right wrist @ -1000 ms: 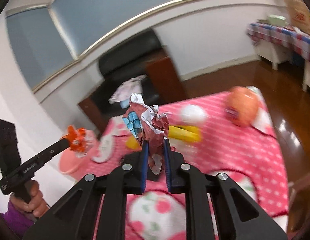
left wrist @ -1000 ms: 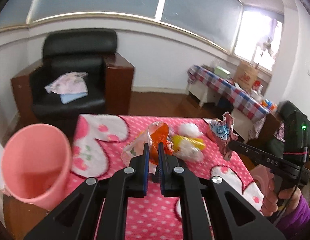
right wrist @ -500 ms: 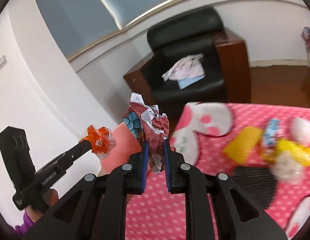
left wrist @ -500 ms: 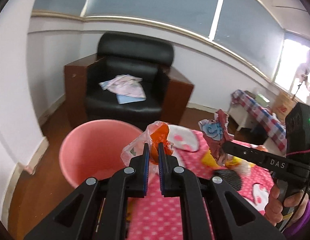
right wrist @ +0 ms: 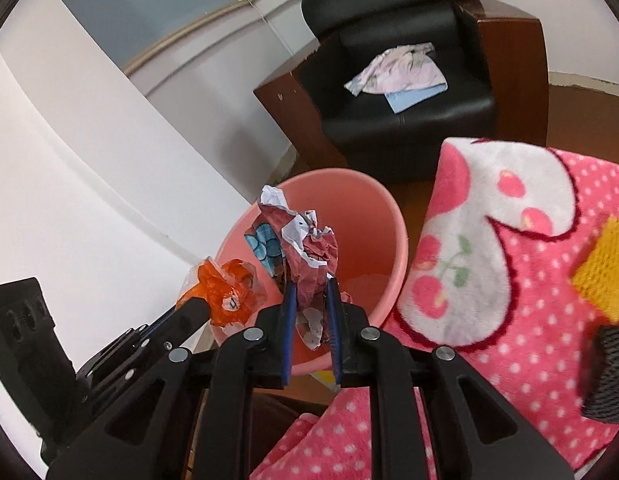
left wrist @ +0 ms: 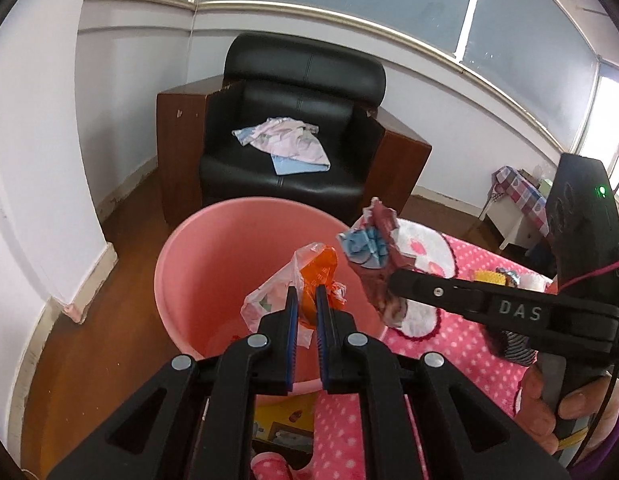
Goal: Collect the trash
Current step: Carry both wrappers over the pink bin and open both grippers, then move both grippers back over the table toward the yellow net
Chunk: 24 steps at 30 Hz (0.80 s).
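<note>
My left gripper (left wrist: 304,294) is shut on an orange and clear plastic wrapper (left wrist: 309,276) and holds it over the open pink bin (left wrist: 213,240). My right gripper (right wrist: 310,288) is shut on a crumpled dark red and blue paper wrapper (right wrist: 301,240), also above the pink bin (right wrist: 373,216). In the left wrist view the right gripper (left wrist: 393,284) comes in from the right with the paper wrapper (left wrist: 369,244). In the right wrist view the left gripper (right wrist: 201,306) comes in from the lower left with the orange wrapper (right wrist: 225,292).
The bin stands on the wooden floor beside a table with a pink polka-dot cloth (right wrist: 529,280). A yellow item (right wrist: 605,268) and a black item (right wrist: 607,372) lie on it. A black armchair (left wrist: 293,128) with folded cloths stands behind the bin. White wall (left wrist: 33,160) is on the left.
Both grippers have swung left from the table to over the pink bin, each still holding its wrapper. The bin now fills the middle of both views.
</note>
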Each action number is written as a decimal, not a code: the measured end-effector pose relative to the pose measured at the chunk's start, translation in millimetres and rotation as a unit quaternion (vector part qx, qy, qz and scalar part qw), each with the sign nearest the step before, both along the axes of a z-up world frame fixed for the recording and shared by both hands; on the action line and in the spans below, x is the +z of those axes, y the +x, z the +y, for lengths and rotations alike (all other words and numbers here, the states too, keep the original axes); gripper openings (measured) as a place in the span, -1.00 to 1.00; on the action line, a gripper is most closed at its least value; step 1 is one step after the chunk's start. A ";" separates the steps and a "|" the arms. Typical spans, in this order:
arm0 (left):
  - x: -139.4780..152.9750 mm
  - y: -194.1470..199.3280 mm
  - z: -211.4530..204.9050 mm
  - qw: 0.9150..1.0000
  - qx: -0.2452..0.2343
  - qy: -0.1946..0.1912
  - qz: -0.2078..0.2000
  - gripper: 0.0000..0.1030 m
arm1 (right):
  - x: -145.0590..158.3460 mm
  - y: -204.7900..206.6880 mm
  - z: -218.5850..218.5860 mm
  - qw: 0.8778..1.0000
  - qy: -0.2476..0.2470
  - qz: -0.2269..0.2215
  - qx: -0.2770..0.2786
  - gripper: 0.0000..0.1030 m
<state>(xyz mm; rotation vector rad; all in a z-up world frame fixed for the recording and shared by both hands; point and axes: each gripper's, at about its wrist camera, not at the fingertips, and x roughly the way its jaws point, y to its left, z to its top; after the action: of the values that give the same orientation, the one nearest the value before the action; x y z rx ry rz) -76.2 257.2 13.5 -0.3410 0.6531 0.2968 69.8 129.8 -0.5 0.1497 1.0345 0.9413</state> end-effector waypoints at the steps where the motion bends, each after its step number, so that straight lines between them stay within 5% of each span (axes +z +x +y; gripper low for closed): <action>1: -3.1 2.1 1.0 1.000 0.001 -0.001 0.005 -0.85 | -2.4 0.5 2.4 1.000 -0.004 0.002 -0.002 -0.70; 8: -17.8 11.2 7.5 1.000 0.005 -0.008 0.023 -0.82 | -21.2 5.7 15.5 0.999 -0.021 0.022 -0.012 -0.67; 10: -20.1 12.8 9.7 1.000 0.009 -0.004 0.027 -0.64 | -23.4 6.8 19.5 0.999 -0.026 0.025 -0.012 -0.58; 12: -20.9 12.2 11.0 1.000 0.014 -0.001 0.027 -0.22 | -23.4 7.6 21.8 0.999 -0.028 0.022 -0.015 -0.43; 14: -20.2 10.2 11.5 1.000 0.017 0.000 0.025 -0.20 | -22.1 7.1 21.9 0.999 -0.024 0.019 -0.015 -0.27; 24: -11.1 7.0 6.5 1.000 0.010 -0.005 0.012 -0.18 | -9.8 -1.6 10.3 1.000 -0.016 -0.011 -0.012 -0.26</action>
<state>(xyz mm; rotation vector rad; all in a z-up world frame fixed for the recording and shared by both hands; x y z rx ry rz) -69.2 263.7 2.4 -0.3546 0.6752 0.3166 68.3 140.1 -10.3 0.1241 1.0247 0.9010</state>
